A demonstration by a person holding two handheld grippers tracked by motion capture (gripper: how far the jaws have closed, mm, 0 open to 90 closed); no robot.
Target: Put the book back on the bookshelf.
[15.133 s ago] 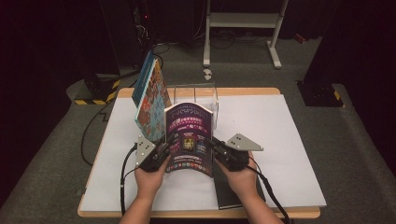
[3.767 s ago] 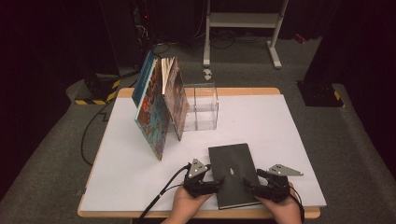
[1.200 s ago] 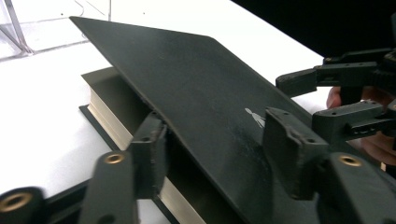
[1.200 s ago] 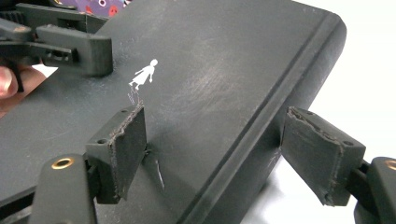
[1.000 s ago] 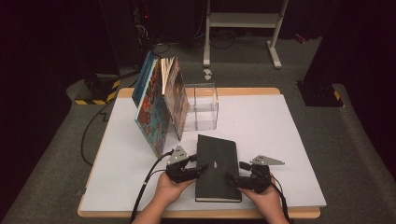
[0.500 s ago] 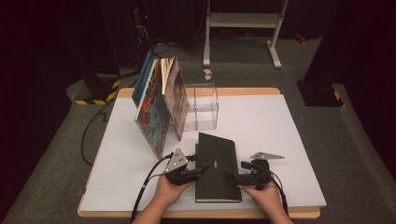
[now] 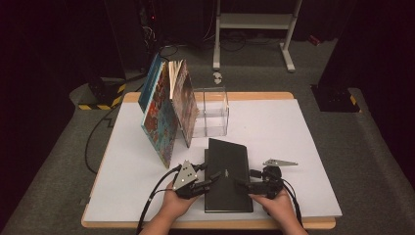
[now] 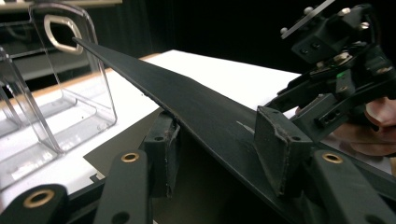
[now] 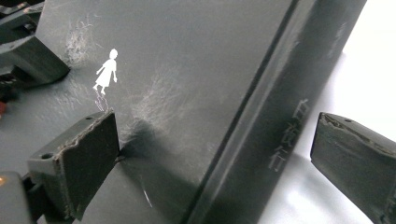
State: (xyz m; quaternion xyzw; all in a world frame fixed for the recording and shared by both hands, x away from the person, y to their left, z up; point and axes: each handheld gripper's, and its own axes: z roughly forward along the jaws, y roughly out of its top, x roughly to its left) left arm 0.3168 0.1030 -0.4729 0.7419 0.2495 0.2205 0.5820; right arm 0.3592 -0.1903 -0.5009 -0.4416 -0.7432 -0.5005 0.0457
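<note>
A black book (image 7: 227, 171) lies near the table's front edge. My left gripper (image 7: 213, 178) is at its left edge and stands open astride the lifted cover (image 8: 187, 98). One pad (image 8: 161, 140) is under the cover and the other (image 8: 280, 149) on top. My right gripper (image 7: 242, 185) is at the book's right edge, and its jaws have just been opening. They stand wide with the spine (image 9: 275, 140) between them. One pad (image 9: 88, 158) lies on the cover and the other (image 9: 355, 158) hangs clear over the white table.
A clear plastic box (image 7: 210, 110) stands behind the book, with several colourful books (image 7: 164, 112) leaning to its left. White sheet (image 7: 293, 127) covers the tabletop. The left gripper's cable (image 7: 151, 200) trails off the front edge. A metal stand (image 7: 254, 22) is on the floor beyond.
Since several seconds ago the black book has slid left and farther in, with both hands following. Over the last second the hands have hardly moved.
</note>
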